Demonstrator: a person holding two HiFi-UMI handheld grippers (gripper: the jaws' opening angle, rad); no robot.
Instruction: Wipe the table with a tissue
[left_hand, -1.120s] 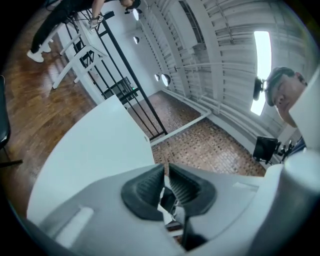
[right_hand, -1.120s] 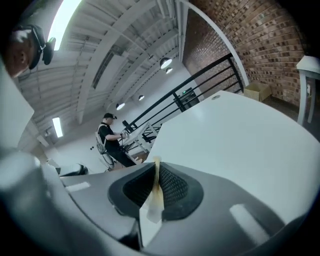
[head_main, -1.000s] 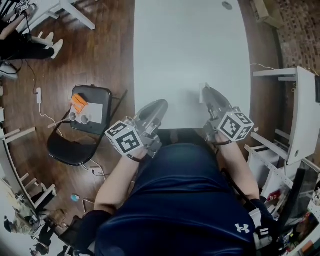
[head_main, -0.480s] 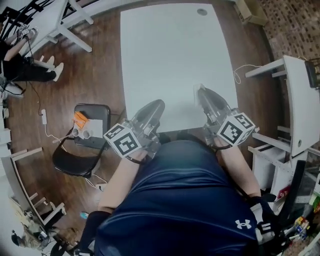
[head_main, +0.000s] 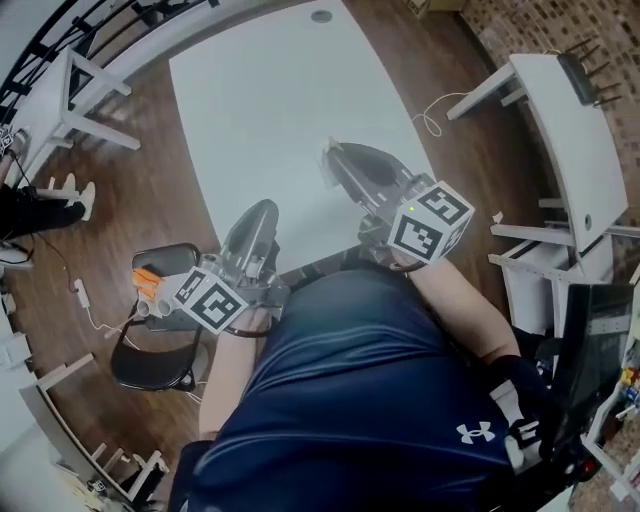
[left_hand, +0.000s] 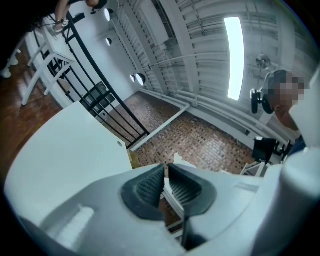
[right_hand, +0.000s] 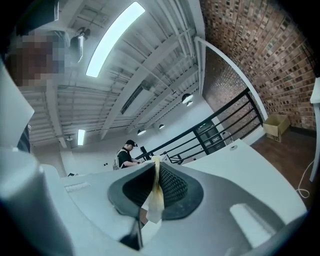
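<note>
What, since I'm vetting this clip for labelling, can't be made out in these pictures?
- The tissue: the right gripper view shows only a thin strip. The pads of the right tool hide the rest.
- The table: in the head view, any stains or crumbs are too small to tell.
- The small things on the chair: in the head view, too small to identify.

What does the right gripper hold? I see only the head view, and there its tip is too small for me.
Observer: The right gripper is shut on a thin tissue, pinched between its jaws.
Operator: And the left one?
Observer: The left gripper is shut, jaws together, nothing between them.
Operator: Is somebody ahead of me?
Observer: Yes. A person in a cap stands beyond the table, near a black railing.
</note>
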